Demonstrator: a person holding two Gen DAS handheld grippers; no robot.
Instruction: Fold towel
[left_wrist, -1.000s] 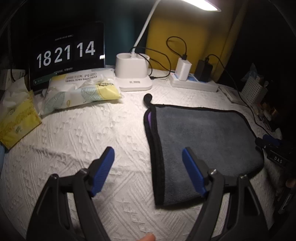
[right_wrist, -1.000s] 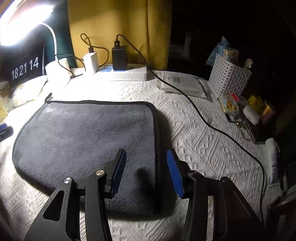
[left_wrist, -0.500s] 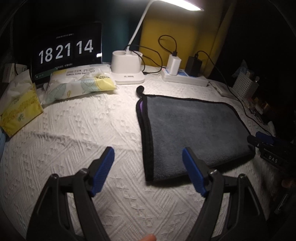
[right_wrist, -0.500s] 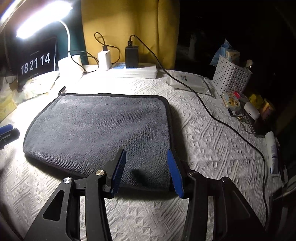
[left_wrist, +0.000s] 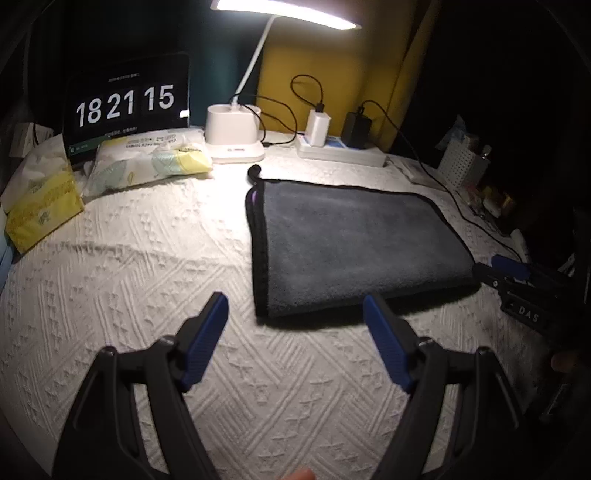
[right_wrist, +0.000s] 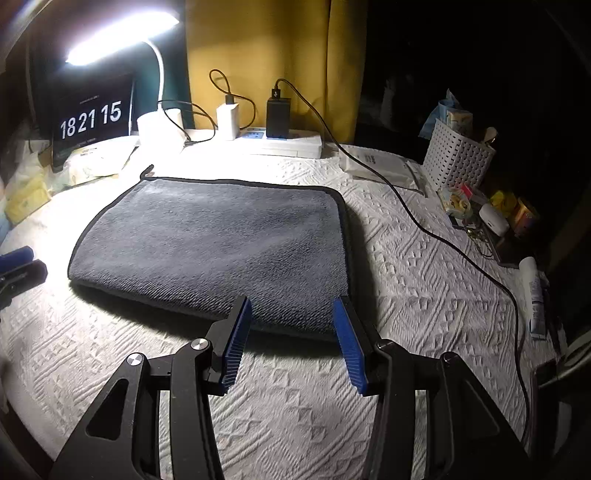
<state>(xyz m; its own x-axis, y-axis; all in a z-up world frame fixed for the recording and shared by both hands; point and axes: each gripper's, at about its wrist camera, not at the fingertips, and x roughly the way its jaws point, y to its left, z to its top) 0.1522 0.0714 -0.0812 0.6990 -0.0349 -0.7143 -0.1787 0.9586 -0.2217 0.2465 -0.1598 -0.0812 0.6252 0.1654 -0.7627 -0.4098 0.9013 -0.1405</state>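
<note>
Towel (right_wrist: 210, 251): gray, lies flat and folded over on the white surface (left_wrist: 129, 280), likely so it keeps its shape | Left gripper (left_wrist: 295, 343): fingers wide open, holds nothing, just near the towel's near left corner | Right gripper (right_wrist: 291, 343): fingers open, empty, at the near right edge, likely ready for one more fold

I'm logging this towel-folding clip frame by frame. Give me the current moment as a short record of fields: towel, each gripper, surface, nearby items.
towel: grey towel, black-edged, lying flat, folded edge toward the grippers
left gripper: left gripper open, holding nothing, short of the towel's near left corner
right gripper: right gripper open, holding nothing, at the towel's near right corner
surface: white textured cloth
nearby: desk lamp, clock screen, power strip, white basket
</note>
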